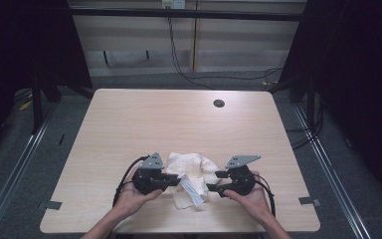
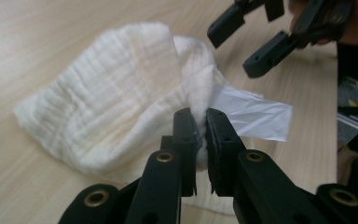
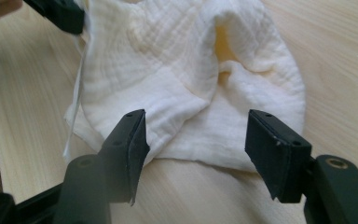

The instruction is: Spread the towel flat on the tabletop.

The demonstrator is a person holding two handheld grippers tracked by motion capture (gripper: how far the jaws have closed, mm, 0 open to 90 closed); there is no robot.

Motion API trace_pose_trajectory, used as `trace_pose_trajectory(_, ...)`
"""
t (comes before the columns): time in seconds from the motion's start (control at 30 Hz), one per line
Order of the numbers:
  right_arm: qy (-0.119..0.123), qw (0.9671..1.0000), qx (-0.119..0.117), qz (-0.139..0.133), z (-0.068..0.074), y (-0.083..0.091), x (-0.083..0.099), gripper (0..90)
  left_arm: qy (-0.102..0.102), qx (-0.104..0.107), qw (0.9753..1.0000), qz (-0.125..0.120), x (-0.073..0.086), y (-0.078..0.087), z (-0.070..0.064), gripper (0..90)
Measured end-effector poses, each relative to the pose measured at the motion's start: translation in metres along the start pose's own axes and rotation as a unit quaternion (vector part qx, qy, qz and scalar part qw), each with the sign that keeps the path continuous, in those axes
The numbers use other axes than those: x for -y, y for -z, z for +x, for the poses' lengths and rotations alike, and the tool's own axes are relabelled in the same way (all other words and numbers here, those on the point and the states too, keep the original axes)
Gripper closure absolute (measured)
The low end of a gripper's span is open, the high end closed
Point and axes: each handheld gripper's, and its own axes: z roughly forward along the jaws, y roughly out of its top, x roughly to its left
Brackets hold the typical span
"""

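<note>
- The left gripper (image 2: 200, 135) has its fingers clamped on a fold of the white cloth (image 1: 193, 172) — a thin bite, so a hard pull could slip it free.
- The cloth lies crumpled on the table (image 1: 129, 124) near the person's edge (a clear plastic strip (image 2: 254, 114) sticks out of it).
- The right gripper (image 3: 196, 144) has its fingers apart just before the hem; closing too soon would catch nothing.

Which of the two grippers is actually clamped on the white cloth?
The left gripper: its jaws pinch a fold of the crumpled white gauze cloth. The right gripper has its jaws wide apart, gripping nothing.
</note>
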Motion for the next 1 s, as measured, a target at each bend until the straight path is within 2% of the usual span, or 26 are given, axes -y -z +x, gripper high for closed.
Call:
trace_pose_trajectory(0.03, -0.001, 1.0000, 0.002, -0.002, -0.001, 0.002, 0.000, 38.7, -0.002, 0.005, 1.0000, -0.004, -0.005, 0.004, 0.002, 83.3)
trace_pose_trajectory(0.1, -0.002, 0.9999, 0.002, -0.011, -0.004, 0.007, -0.001, 38.4, -0.004, -0.001, 0.9998, -0.020, -0.020, 0.011, 0.006, 83.3)
trace_pose_trajectory(0.13, -0.002, 0.9999, 0.002, -0.011, -0.004, 0.007, -0.001, 38.4, -0.004, -0.001, 0.9998, -0.020, -0.020, 0.011, 0.006, 83.3)
trace_pose_trajectory(0.2, -0.004, 0.9998, 0.008, -0.016, -0.005, 0.012, -0.003, 38.3, -0.007, -0.010, 0.9997, -0.021, -0.030, 0.014, 0.011, 83.3)
trace_pose_trajectory(0.27, -0.007, 0.9996, 0.009, -0.028, -0.007, 0.019, -0.004, 38.3, -0.005, -0.018, 0.9993, -0.032, -0.043, 0.020, 0.016, 83.4)
trace_pose_trajectory(0.43, -0.007, 0.9992, 0.007, -0.038, -0.006, 0.023, -0.003, 39.4, 0.001, -0.027, 0.9989, -0.039, -0.055, 0.021, 0.022, 83.3)
trace_pose_trajectory(0.5, 0.009, 0.9996, -0.007, -0.027, 0.004, 0.014, -0.004, 40.2, 0.014, -0.034, 0.9985, -0.039, -0.055, 0.016, 0.029, 83.3)
trace_pose_trajectory(0.53, 0.009, 0.9996, -0.007, -0.027, 0.004, 0.014, -0.004, 40.2, 0.014, -0.034, 0.9985, -0.039, -0.055, 0.016, 0.029, 83.2)
trace_pose_trajectory(0.57, 0.022, 0.9994, -0.019, -0.016, 0.012, 0.006, -0.005, 40.6, 0.017, -0.034, 0.9986, -0.037, -0.055, 0.013, 0.032, 83.2)
trace_pose_trajectory(0.7, 0.032, 0.9990, -0.030, -0.010, 0.020, -0.003, -0.009, 40.7, 0.039, -0.044, 0.9980, -0.025, -0.048, 0.000, 0.045, 83.2)
trace_pose_trajectory(0.77, 0.035, 0.9987, -0.035, -0.010, 0.024, -0.010, -0.012, 40.5, 0.053, -0.040, 0.9975, -0.027, -0.043, -0.005, 0.051, 83.2)
trace_pose_trajectory(0.83, 0.036, 0.9987, -0.034, -0.008, 0.027, -0.016, -0.015, 39.7, 0.055, -0.039, 0.9974, -0.026, -0.043, -0.008, 0.052, 83.1)
trace_pose_trajectory(0.9, 0.032, 0.9991, -0.027, -0.006, 0.029, -0.027, -0.020, 36.2, 0.047, -0.034, 0.9978, -0.031, -0.049, -0.006, 0.047, 83.1)
trace_pose_trajectory(1.0, 0.023, 0.9995, -0.019, -0.012, 0.029, -0.032, -0.023, 33.6, 0.041, -0.035, 0.9980, -0.034, -0.052, -0.004, 0.043, 83.1)
